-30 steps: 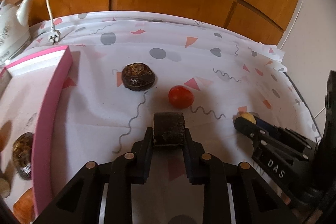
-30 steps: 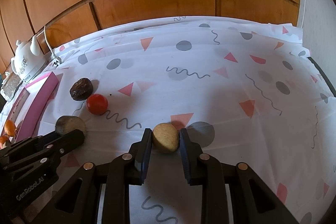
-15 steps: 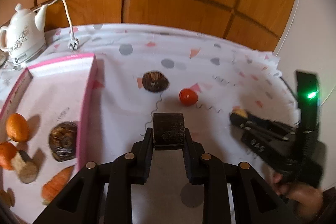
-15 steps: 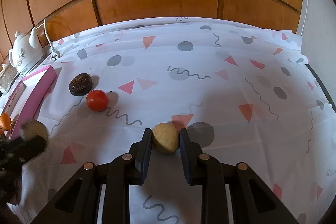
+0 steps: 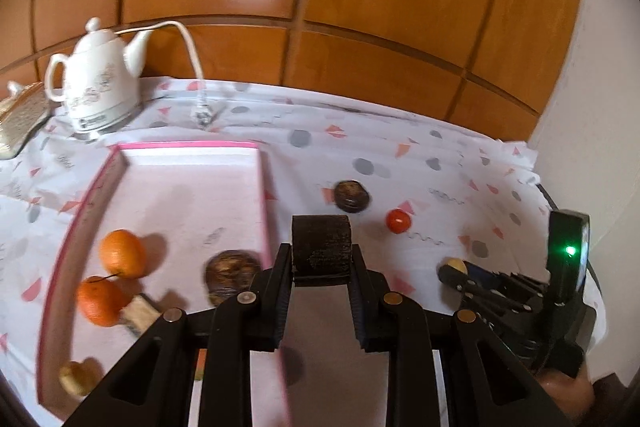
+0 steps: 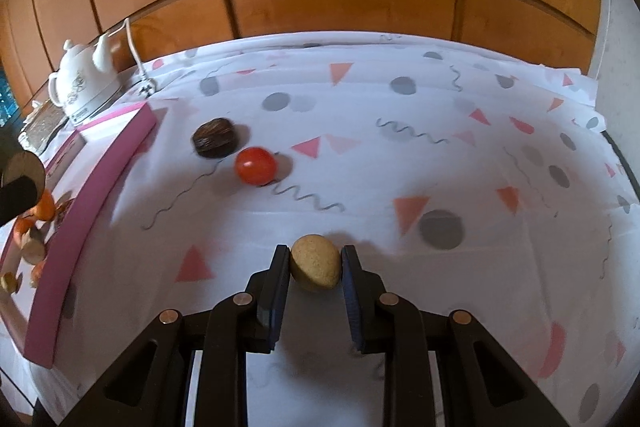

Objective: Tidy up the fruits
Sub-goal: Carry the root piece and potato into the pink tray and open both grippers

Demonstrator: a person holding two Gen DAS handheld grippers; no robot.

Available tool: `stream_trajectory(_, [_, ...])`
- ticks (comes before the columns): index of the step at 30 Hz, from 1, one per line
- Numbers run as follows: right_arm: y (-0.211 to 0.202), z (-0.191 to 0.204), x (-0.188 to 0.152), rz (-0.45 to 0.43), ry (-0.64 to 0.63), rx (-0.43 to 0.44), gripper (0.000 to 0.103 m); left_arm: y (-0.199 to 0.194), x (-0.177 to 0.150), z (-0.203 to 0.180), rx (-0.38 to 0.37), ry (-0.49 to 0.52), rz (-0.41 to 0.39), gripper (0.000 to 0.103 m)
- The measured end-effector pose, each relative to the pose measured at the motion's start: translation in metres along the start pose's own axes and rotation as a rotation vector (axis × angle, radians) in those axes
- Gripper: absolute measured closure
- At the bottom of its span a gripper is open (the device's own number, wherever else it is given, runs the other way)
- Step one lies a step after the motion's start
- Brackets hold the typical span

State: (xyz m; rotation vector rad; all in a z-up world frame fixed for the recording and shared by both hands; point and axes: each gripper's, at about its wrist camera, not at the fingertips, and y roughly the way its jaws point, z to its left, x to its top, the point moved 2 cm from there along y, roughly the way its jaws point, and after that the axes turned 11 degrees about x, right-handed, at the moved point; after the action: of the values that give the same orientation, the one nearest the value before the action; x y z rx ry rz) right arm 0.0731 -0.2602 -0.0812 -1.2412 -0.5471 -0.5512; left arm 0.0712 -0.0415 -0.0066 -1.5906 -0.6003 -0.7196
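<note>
The left gripper (image 5: pixel 322 259) is squeezing a dark brown chunk (image 5: pixel 321 243) between its fingers. The chunk is looking like a short, rough log with a flat top. It is hanging in the air just to the right of the pink tray (image 5: pixel 80 227), close to the tray's right wall. The tray is lying to the left of the chunk, so I think the next move is a small slide to the left and then down. The left gripper is much nearer to the tray than the right one.

The right gripper (image 6: pixel 316 267) is clamping a tan ball (image 6: pixel 315 262). The ball is looking dry and a bit bumpy, and it is egg-shaped. It is sitting well away from the tray, low over the surface (image 6: pixel 440 155).

Inside the tray, two smooth oranges (image 5: pixel 122 253) are lying near a round brown lump (image 5: pixel 230 273) and some pale bits. On the spotted cloth, a shiny red tomato (image 6: pixel 256 165) is resting just beside a dark wrinkly fruit (image 6: pixel 214 143). Both are waiting to be picked up, I think. A white teapot (image 5: pixel 96 83) is standing behind the tray.
</note>
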Motion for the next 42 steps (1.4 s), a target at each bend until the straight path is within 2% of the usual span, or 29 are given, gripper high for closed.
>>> stream_trajectory(9, [-0.008, 0.045, -0.001, -0.005, -0.059, 0.109, 0.078, -0.009, -0.007, 0.059, 0.076, -0.088, -0.002, 0.077])
stream_trajectory(18, [-0.021, 0.122, 0.007, -0.005, -0.179, 0.306, 0.078, -0.019, -0.02, 0.129, 0.176, -0.209, 0.009, 0.077])
stream_trajectory(23, [-0.017, 0.167, 0.001, 0.032, -0.252, 0.4, 0.078, -0.021, -0.027, 0.139, 0.216, -0.223, 0.014, 0.077])
stream_trajectory(30, [-0.008, 0.21, -0.01, 0.08, -0.345, 0.459, 0.077, -0.023, -0.033, 0.142, 0.242, -0.224, 0.021, 0.077])
stream_trajectory(35, [-0.007, 0.221, -0.01, 0.087, -0.356, 0.466, 0.077, -0.024, -0.034, 0.145, 0.266, -0.229, 0.023, 0.075])
stream_trajectory(42, [-0.006, 0.227, -0.009, 0.087, -0.364, 0.468, 0.077, -0.029, -0.033, 0.147, 0.276, -0.24, 0.003, 0.065])
